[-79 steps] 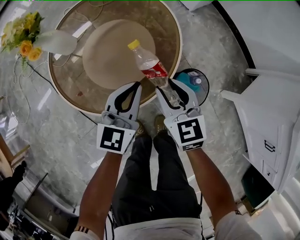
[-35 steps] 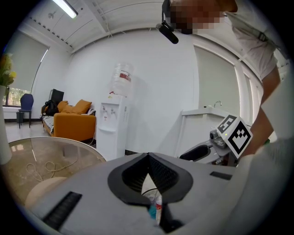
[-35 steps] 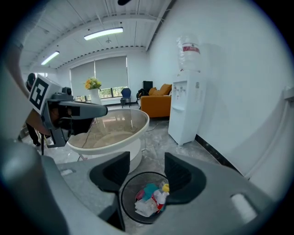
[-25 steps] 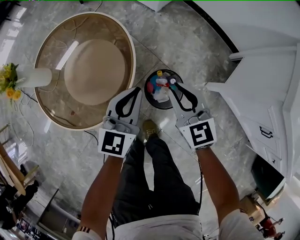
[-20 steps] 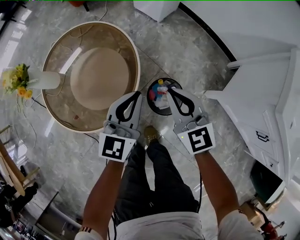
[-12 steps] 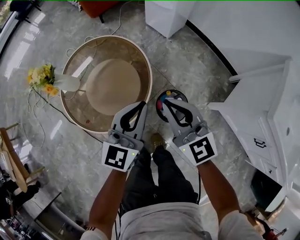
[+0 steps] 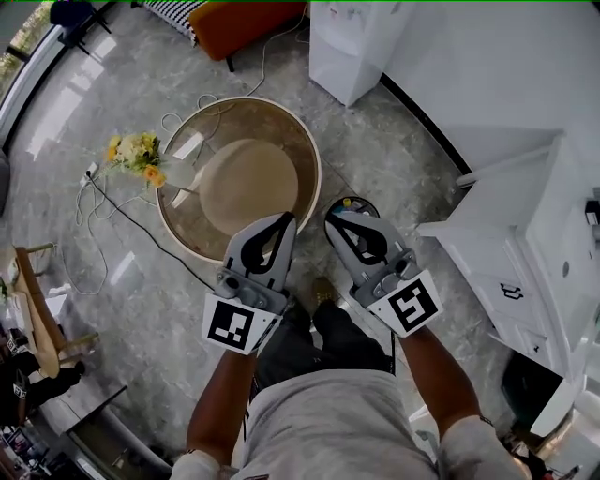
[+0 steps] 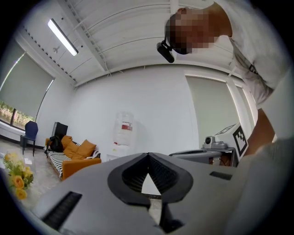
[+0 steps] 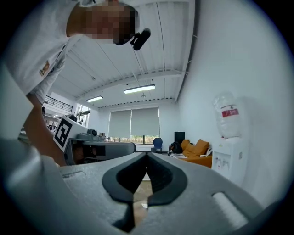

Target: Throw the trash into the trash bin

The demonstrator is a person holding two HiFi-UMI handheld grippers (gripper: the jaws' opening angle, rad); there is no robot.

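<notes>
My left fingers (image 8: 82,188) and right fingers (image 9: 206,183) are pressed together, holding nothing. The trash bin (image 7: 363,202) stands on the floor just beyond the right ones. I judge the throw done.

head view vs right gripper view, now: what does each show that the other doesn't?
Head view only: round table, flowers, and the bin, peeking out past the right gripper.
Right gripper view only: ceiling lights, blinds, blue chair.
Both: orange sofa, water dispenser, left gripper, and the right gripper with its jaws shut and empty.
</notes>
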